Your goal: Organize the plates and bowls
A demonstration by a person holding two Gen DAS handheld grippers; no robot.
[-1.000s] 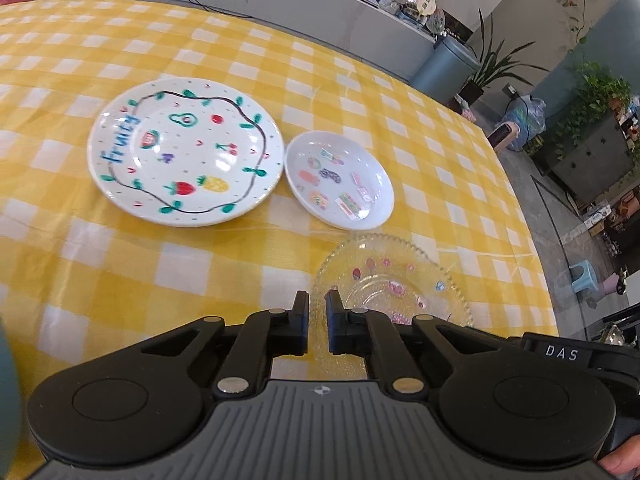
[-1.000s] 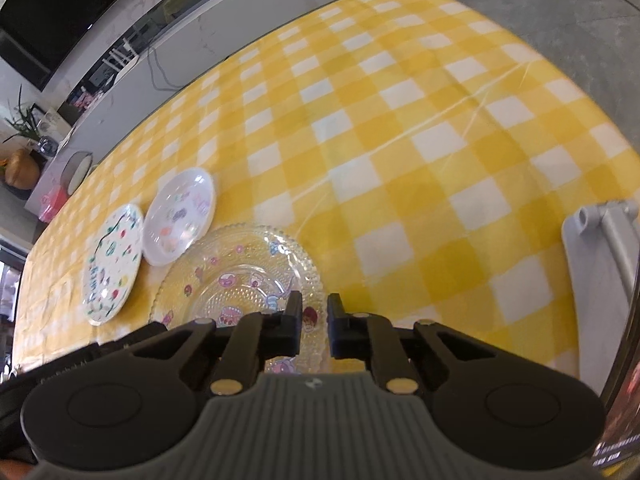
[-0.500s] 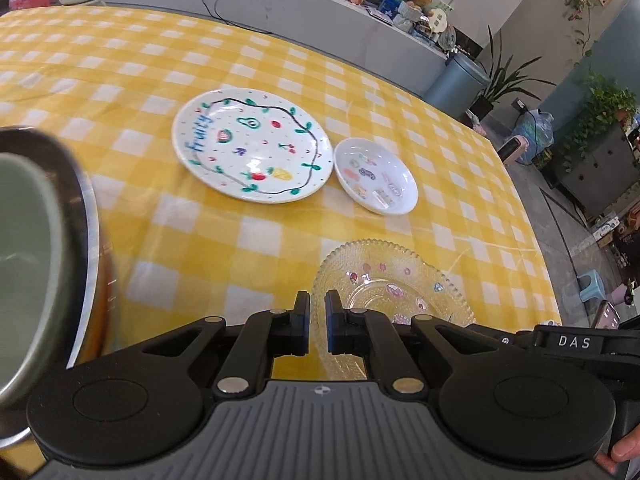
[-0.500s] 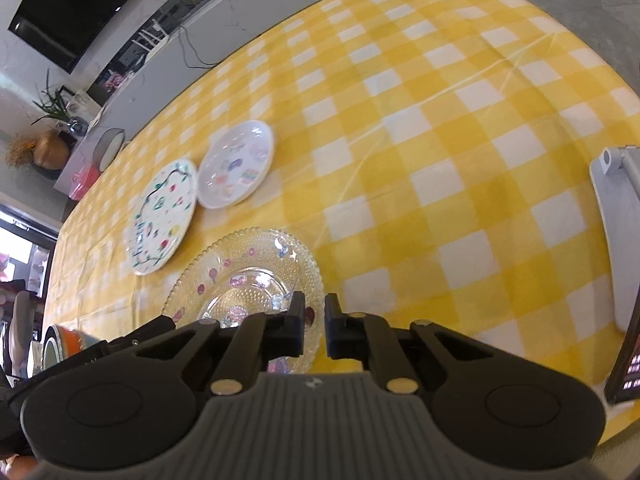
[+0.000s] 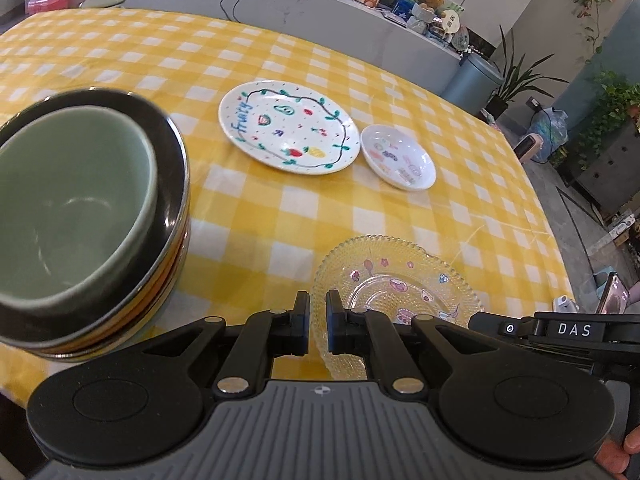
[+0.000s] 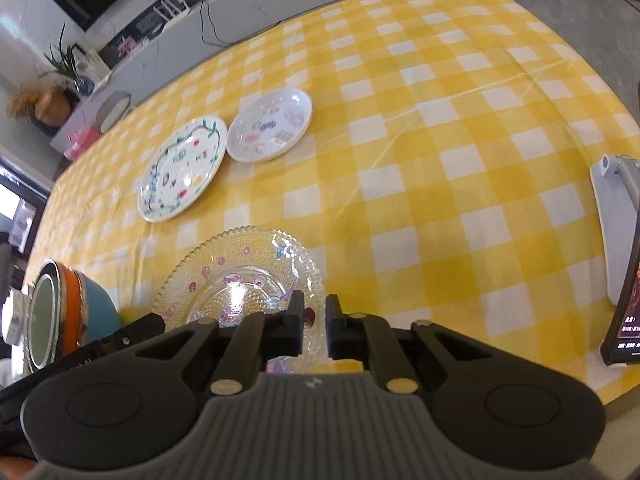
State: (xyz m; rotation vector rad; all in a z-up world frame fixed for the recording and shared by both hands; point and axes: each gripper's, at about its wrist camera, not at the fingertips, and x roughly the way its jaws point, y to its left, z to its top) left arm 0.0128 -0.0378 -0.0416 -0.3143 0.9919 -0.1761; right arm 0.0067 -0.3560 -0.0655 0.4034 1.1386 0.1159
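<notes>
A clear glass plate [image 5: 400, 280] with cartoon stickers lies near the table's front edge, just ahead of both grippers; it also shows in the right wrist view [image 6: 244, 280]. A white "Fruity" plate [image 5: 288, 126] and a small white dish [image 5: 398, 158] lie further back, side by side; they also show in the right wrist view, the plate [image 6: 182, 168] and the dish [image 6: 270, 130]. A green bowl [image 5: 68, 204] sits nested in a stack of bowls [image 5: 168, 240] at the left. My left gripper [image 5: 318, 326] and right gripper [image 6: 313, 328] are nearly shut and empty.
The table has a yellow checked cloth [image 5: 360, 220]. The bowl stack shows at the left edge of the right wrist view [image 6: 64, 320]. A phone on a white stand [image 6: 624, 280] is at the right edge. A grey counter [image 5: 280, 12] runs behind the table.
Both grippers have pulled back and up from the table. The bowl stack has come into view at the left. The plates have not moved.
</notes>
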